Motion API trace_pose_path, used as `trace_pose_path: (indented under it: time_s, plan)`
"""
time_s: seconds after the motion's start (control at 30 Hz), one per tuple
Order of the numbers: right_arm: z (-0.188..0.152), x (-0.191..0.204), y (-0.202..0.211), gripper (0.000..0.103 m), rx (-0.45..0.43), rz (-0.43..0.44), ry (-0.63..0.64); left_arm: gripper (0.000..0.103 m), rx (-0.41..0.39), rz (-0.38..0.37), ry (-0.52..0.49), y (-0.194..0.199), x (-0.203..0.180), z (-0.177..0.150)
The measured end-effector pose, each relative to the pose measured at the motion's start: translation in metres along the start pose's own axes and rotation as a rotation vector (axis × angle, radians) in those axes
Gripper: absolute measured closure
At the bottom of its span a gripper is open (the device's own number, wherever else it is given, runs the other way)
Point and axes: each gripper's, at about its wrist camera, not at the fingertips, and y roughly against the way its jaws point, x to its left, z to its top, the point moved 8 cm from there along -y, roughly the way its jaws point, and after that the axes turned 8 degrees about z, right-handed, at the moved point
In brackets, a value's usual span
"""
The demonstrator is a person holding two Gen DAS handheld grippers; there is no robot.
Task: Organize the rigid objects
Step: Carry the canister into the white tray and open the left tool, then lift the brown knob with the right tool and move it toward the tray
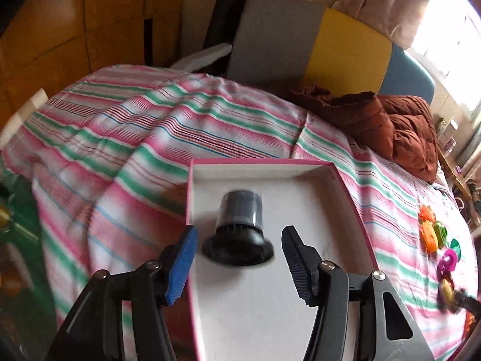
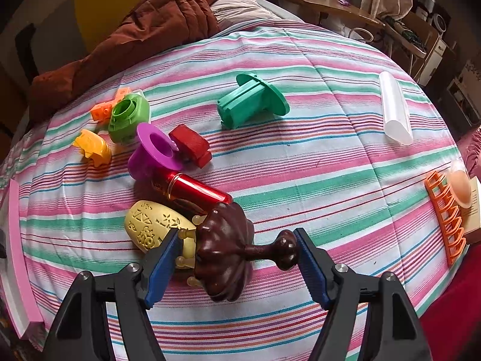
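A black flanged spool (image 1: 239, 225) lies in a white box with a pink rim (image 1: 354, 192) on the striped bed. My left gripper (image 1: 237, 266) is open just behind the spool, one finger on each side, not touching it. My right gripper (image 2: 237, 263) is open around a dark brown carved piece (image 2: 224, 249) with a knobbed stem; I cannot tell whether the pads touch it. Beside it lie a yellow embossed oval (image 2: 150, 225), a red metal tube (image 2: 192, 188), a purple flanged piece (image 2: 153, 150), a red block (image 2: 191, 146) and a green spool (image 2: 249, 99).
A lime green part (image 2: 127, 117), orange pieces (image 2: 93, 147), a clear white tube (image 2: 393, 111) and an orange rack (image 2: 445, 219) lie on the bed. A brown quilt (image 2: 144, 27) is bunched at the head. The box's pink edge (image 2: 18, 255) shows at left.
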Motion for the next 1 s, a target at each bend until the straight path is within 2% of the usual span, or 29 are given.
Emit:
trace_pose_path:
  time_s: [0.2, 0.37, 0.67, 1.0]
  plan:
    - [0.003, 0.005, 0.004, 0.028, -0.027, 0.017, 0.015, 0.042, -0.057, 0.005, -0.044, 0.055, -0.010, -0.039]
    - [0.004, 0.007, 0.005, 0.028, -0.035, 0.014, 0.028, 0.040, -0.077, -0.013, -0.078, 0.082, -0.026, -0.063]
    - [0.003, 0.007, 0.003, 0.028, -0.029, -0.013, 0.049, 0.040, -0.080, -0.025, -0.128, 0.104, -0.043, -0.092]
    - [0.003, 0.008, 0.006, 0.028, -0.043, -0.031, 0.052, 0.040, -0.087, -0.031, -0.145, 0.117, -0.048, -0.102]
